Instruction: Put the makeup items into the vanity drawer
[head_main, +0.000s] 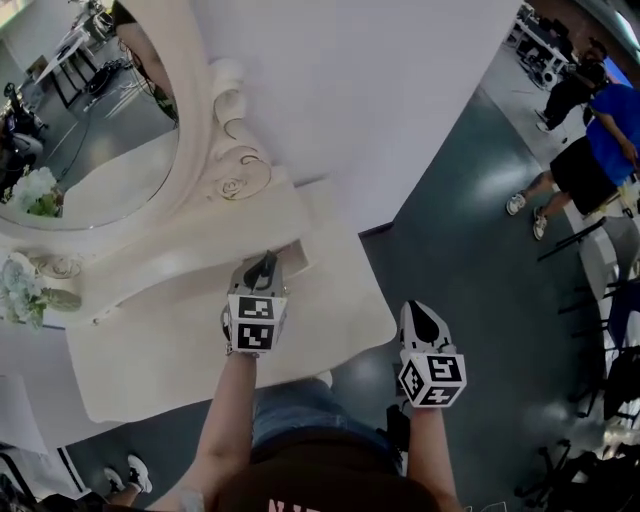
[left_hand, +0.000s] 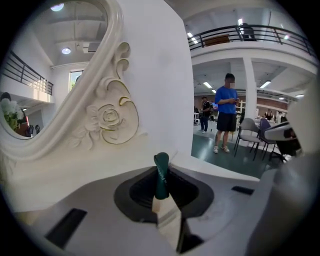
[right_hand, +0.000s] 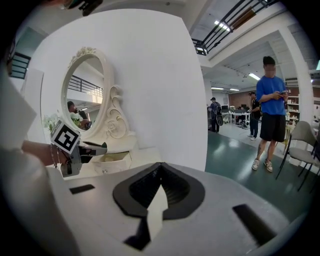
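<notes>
Left gripper: a person is holding it over the white vanity top, and its jaws are clamping a slim dark green tube.
Green tube: it is sticking out past the jaw tips and hanging above the table, near the open drawer but not in it.
Right gripper: it is hovering just off the vanity's front corner, over the green floor, with its jaws pressing together on nothing.
Drawer: it is standing pulled out from the small raised shelf below the oval mirror.
Background: a person in a blue shirt is standing well apart, looking down at their hands.
</notes>
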